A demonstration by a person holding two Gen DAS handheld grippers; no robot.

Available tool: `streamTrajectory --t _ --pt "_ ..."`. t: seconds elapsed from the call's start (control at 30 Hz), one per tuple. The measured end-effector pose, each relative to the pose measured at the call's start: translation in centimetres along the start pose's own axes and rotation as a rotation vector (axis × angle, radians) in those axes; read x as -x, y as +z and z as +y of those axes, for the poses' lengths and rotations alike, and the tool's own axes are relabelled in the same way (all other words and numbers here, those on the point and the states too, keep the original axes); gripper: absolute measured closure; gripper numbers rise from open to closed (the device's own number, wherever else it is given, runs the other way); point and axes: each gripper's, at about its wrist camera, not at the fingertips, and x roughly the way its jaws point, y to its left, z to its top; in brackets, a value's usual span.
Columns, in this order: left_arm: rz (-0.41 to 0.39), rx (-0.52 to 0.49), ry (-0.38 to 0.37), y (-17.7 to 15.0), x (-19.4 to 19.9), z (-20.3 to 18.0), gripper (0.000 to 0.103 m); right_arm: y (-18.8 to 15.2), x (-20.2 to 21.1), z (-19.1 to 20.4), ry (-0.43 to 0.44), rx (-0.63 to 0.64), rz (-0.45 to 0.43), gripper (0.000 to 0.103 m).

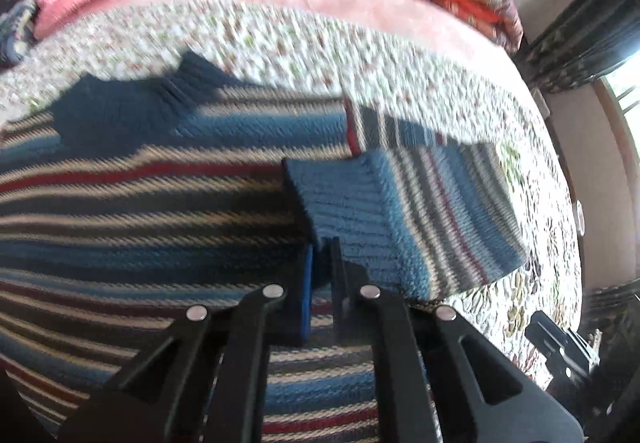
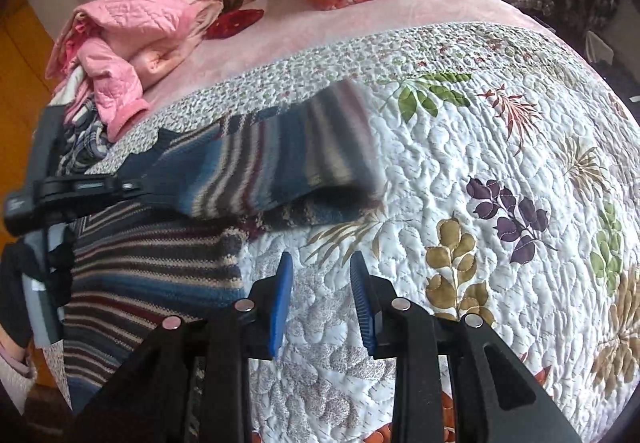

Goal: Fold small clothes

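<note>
1. Blue, grey and maroon striped knit sweater (image 1: 140, 211) lies on the leaf-print quilted bed (image 2: 480, 163)
2. Left gripper (image 1: 322, 255): jaws clamped on the sleeve cuff (image 1: 344, 203)
3. Right gripper (image 2: 320, 275): jaws apart, empty, above the quilt

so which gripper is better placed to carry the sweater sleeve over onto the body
Left. The left gripper is shut on the sleeve, already lifted over the striped sweater. The right gripper is open above bare quilt, holding nothing.
</note>
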Motion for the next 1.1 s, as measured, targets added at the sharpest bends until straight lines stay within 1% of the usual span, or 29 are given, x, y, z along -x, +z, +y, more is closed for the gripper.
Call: streamTrajectory --t 0.13,0.27,0.33,0.5,0.57,0.67,0.77,0.83,0.9,0.97,1.1 --pt "-0.051 0.013 0.018 0.5 2.5 2.4 0.097 0.9 -0.1 0.1 0.010 -0.015 0.006 0.072" --pt "-0.083 0.041 0.055 1.0 4.7 6.2 0.098 2.1 -1.3 1.4 0.033 -0.003 0.028 0.072" --pt "-0.098 0.054 0.082 1.2 5.6 8.0 0.098 3.1 -2.5 2.3 0.044 -0.005 0.042 0.072" --pt "-0.132 0.101 0.119 1.6 7.8 12.4 0.098 5.2 -4.7 5.0 0.075 0.007 0.057 0.072" --pt "-0.151 0.115 0.147 1.6 8.9 14.4 0.098 5.8 -5.6 6.5 0.092 0.027 0.067 0.072" --pt "-0.155 0.147 0.180 1.8 9.7 17.4 0.098 6.1 -7.0 8.2 0.120 0.048 0.095 0.072" --pt "-0.139 0.166 0.203 1.5 9.1 19.6 0.098 5.9 -9.5 9.8 0.113 0.069 0.148 0.072" --pt "-0.118 0.189 0.210 1.1 8.2 21.0 0.098 5.7 -10.6 10.2 0.099 0.075 0.166 0.072" --pt "-0.102 0.190 0.216 0.7 7.3 22.0 0.098 5.3 -11.4 10.4 0.073 0.084 0.175 0.071" --pt "-0.076 0.182 0.238 0.0 5.8 22.7 0.097 5.0 -11.9 10.4 0.064 0.082 0.181 0.070" --pt "-0.024 0.188 0.261 -1.1 3.1 24.0 0.095 4.4 -12.9 10.4 0.040 0.100 0.186 0.070"
